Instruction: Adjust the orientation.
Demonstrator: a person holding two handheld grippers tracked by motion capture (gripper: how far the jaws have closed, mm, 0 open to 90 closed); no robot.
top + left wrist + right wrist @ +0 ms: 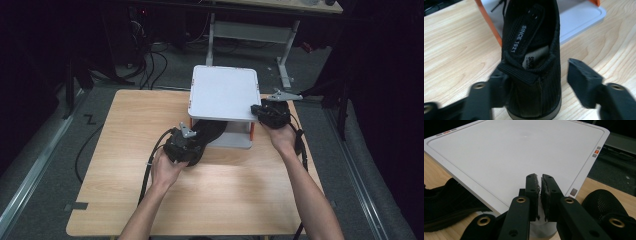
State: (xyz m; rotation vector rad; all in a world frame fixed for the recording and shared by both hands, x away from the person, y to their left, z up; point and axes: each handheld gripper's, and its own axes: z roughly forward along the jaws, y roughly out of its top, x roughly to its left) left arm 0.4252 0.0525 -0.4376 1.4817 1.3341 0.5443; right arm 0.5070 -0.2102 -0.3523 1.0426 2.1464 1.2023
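Straddling the black mesh shoe's point(531, 57) heel beside the white two-tier plastic rack point(224, 92), left tool point(536, 82) gapes apart; right tool point(540, 191), together, steadies the rack; shoe may slip sideways.

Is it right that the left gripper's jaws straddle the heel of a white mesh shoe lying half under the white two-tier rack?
Not quite: the shoe is black mesh, not white, as the left gripper view shows. The rest holds: the left gripper has its jaws either side of the heel, and the toe lies under the white two-tier rack.
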